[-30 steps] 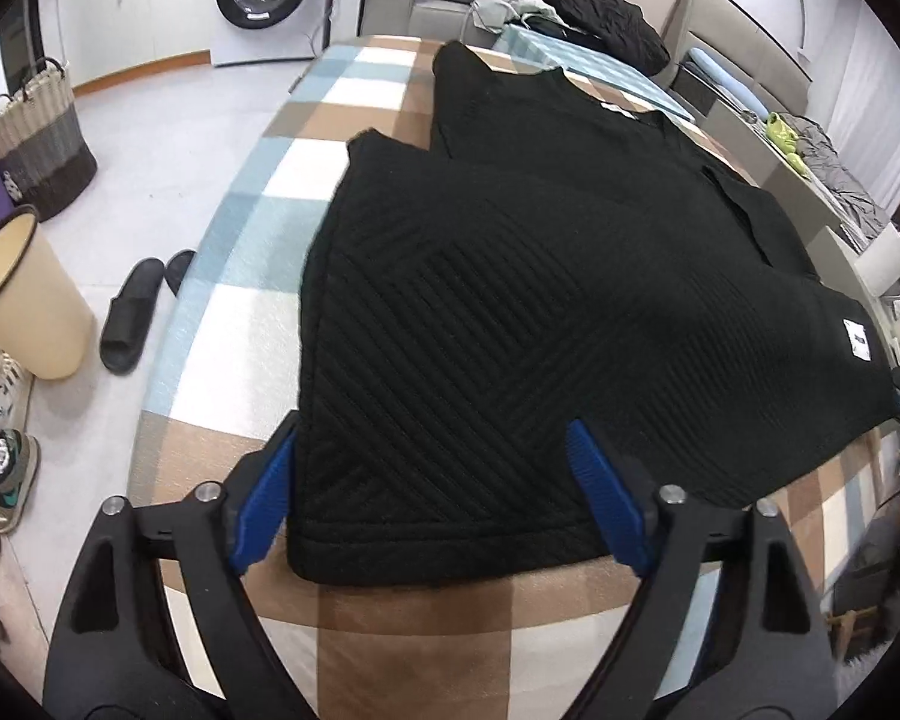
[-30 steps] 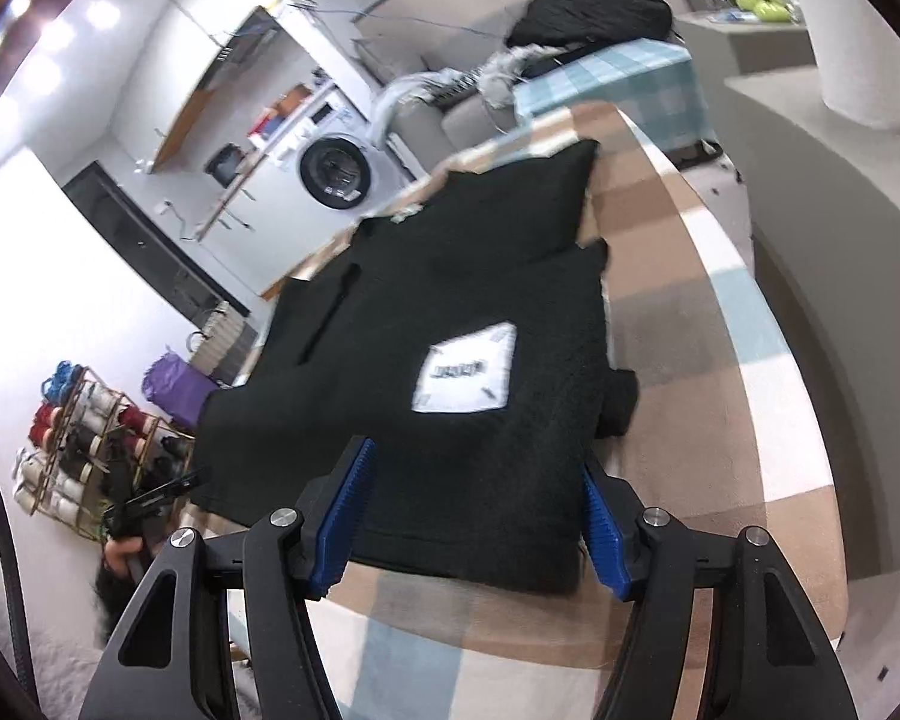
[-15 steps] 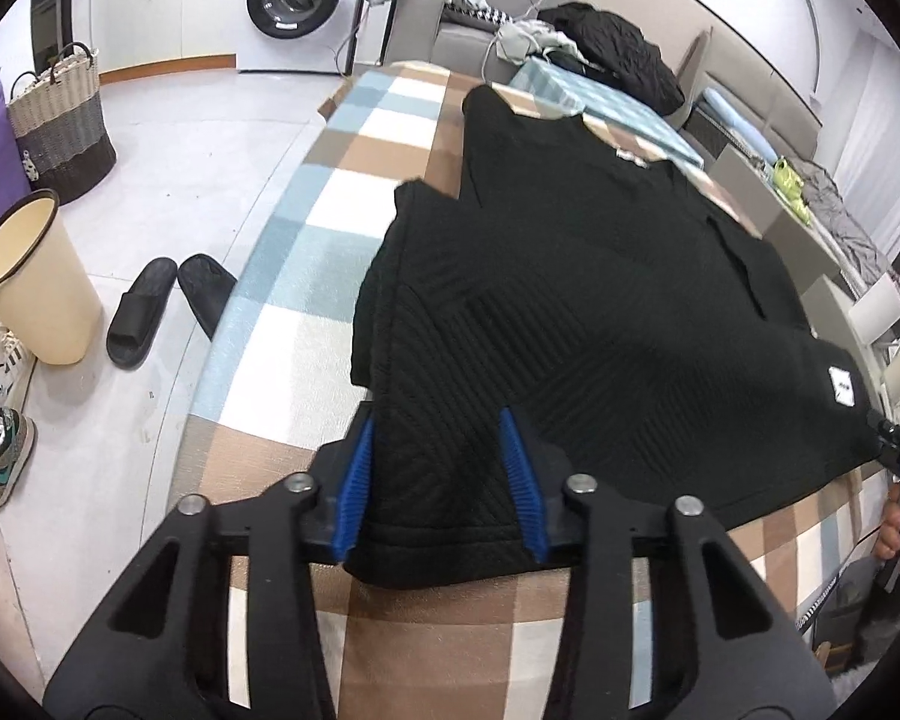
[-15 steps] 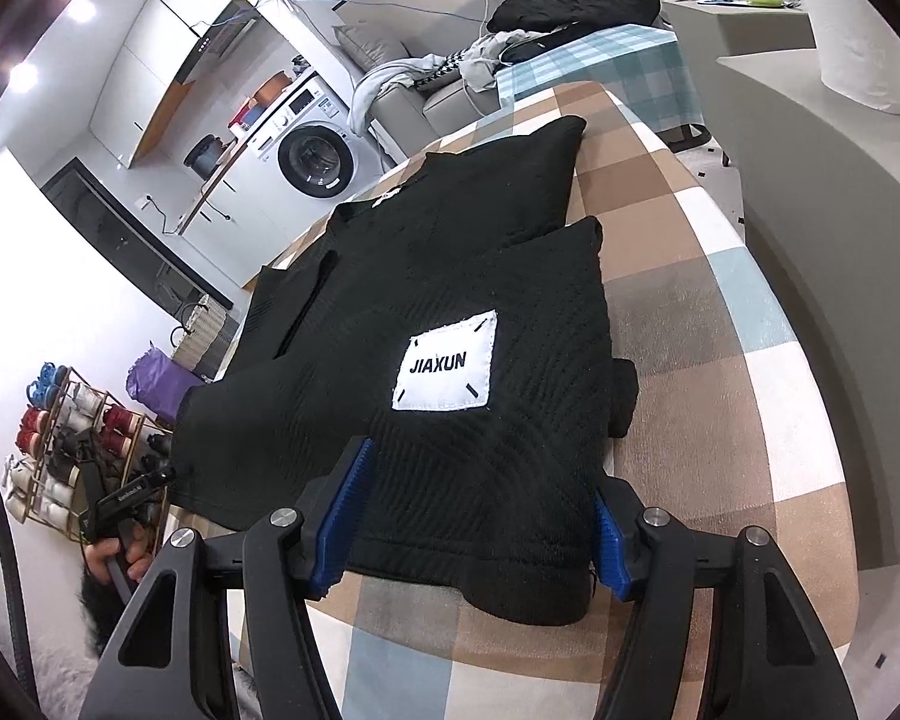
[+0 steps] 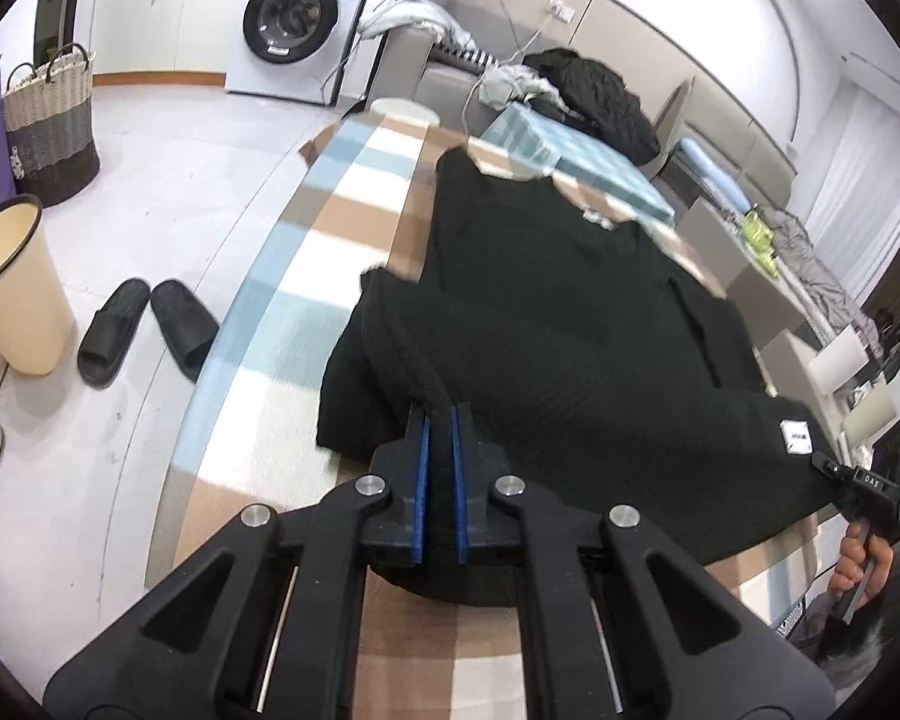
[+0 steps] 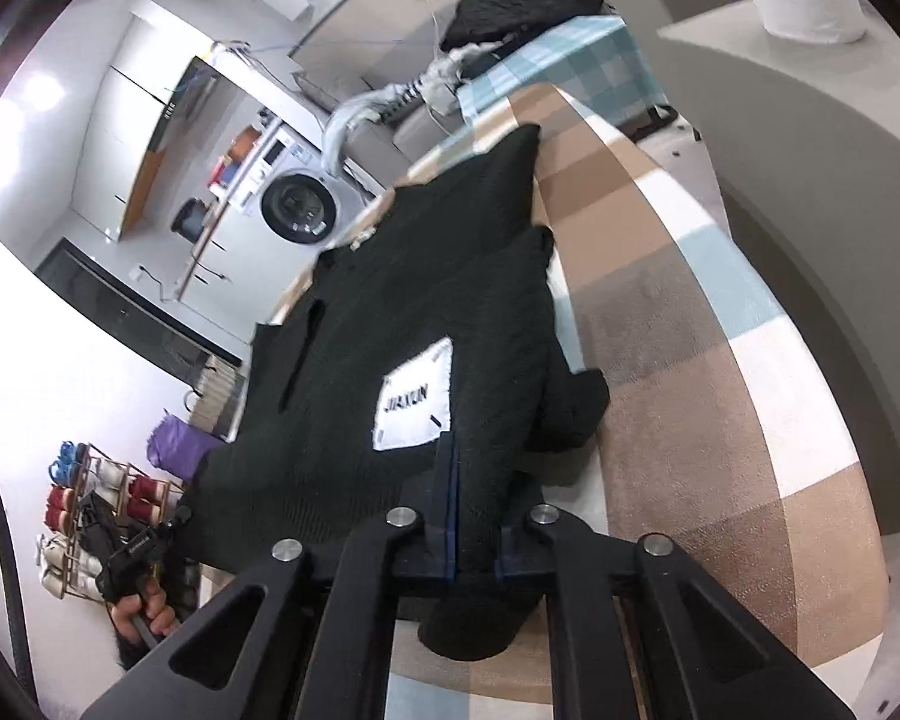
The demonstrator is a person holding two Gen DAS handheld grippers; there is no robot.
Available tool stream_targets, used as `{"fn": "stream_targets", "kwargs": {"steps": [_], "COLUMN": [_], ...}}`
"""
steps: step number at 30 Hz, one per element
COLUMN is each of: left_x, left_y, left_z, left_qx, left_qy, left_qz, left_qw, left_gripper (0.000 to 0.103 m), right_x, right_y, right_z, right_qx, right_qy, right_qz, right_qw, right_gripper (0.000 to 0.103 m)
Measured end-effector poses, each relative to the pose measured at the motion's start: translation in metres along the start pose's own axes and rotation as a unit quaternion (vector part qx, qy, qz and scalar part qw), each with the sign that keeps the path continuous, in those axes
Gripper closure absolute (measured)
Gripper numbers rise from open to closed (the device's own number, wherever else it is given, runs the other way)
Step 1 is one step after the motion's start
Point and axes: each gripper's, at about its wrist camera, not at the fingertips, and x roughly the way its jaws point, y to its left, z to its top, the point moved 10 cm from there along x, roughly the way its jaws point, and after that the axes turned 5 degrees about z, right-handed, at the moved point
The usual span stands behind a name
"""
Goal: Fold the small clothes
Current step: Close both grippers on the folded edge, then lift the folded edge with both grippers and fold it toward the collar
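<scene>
Both grippers' jaws, spread a second ago, have pinched shut: left gripper [image 5: 441, 474] and right gripper [image 6: 477, 516] each clamp the black textured knit sweater's [image 5: 570, 324] hem over the checked tablecloth [image 5: 330, 276]

Left gripper [image 5: 441, 468] jaws pinching black garment [image 5: 570, 324] hem.

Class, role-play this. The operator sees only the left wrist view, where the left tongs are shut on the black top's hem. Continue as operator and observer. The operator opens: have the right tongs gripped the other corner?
Observer: Yes. The right tongs are shut on the top's hem, just below the white label.
Operator: Is anything bunched on that side?
Observer: A black lump, perhaps a folded sleeve, sticks out from the top's edge onto the table.
Operator: Is there anything on the floor that I can't see?
Observer: A shoe rack stands by the wall.
</scene>
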Motion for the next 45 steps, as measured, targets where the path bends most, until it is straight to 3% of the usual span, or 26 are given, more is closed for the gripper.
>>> {"fn": "stream_targets", "kwargs": {"steps": [5, 15, 25, 29, 32, 33, 34, 35, 38, 43, 45], "left_x": [-0.01, 0.012, 0.101, 0.138, 0.158, 0.161, 0.162, 0.161, 0.151, 0.121, 0.117], "left_y": [-0.01, -0.029, -0.031, -0.022, -0.013, -0.011, -0.009, -0.008, -0.004, 0.004, 0.004], "left_z": [0.033, 0.113, 0.181, 0.188, 0.181, 0.176, 0.171, 0.164, 0.145, 0.105, 0.087], "left_qx": [-0.001, 0.016, 0.005, -0.001, -0.013, -0.01, -0.006, 0.0, 0.016, 0.026, 0.028], "left_qy": [-0.028, -0.063, -0.03, -0.01, 0.018, 0.028, 0.034, 0.038, 0.039, 0.042, 0.054], "left_qz": [-0.021, -0.029, -0.016, 0.004, 0.014, 0.018, 0.026, 0.03, 0.036, 0.042, 0.043], "left_qw": [0.9994, 0.9975, 0.9994, 0.9999, 0.9997, 0.9994, 0.9991, 0.9988, 0.9984, 0.9979, 0.9972], "left_gripper": [0.099, 0.099, 0.099, 0.099, 0.098, 0.097, 0.09, 0.079, 0.048, 0.027, 0.026], "right_x": [-0.01, 0.006, 0.073, 0.101, 0.105, 0.102, 0.096, 0.091, 0.073, 0.049, 0.043], "right_y": [0.022, 0.042, 0.008, -0.016, -0.033, -0.035, -0.035, -0.034, -0.029, -0.029, -0.031], "right_z": [0.024, 0.103, 0.162, 0.174, 0.17, 0.169, 0.167, 0.165, 0.152, 0.104, 0.086], "right_qx": [0.02, 0.069, 0.141, 0.153, 0.169, 0.167, 0.16, 0.156, 0.11, 0.05, 0.032], "right_qy": [-0.027, -0.085, -0.083, -0.062, -0.045, -0.043, -0.041, -0.044, -0.028, 0.017, 0.032], "right_qz": [0.049, 0.077, 0.031, -0.024, -0.059, -0.064, -0.071, -0.073, -0.087, -0.118, -0.132], "right_qw": [0.998, 0.991, 0.986, 0.986, 0.983, 0.983, 0.984, 0.984, 0.99, 0.992, 0.99], "right_gripper": [0.097, 0.097, 0.097, 0.095, 0.088, 0.079, 0.064, 0.058, 0.053, 0.048, 0.045]}}
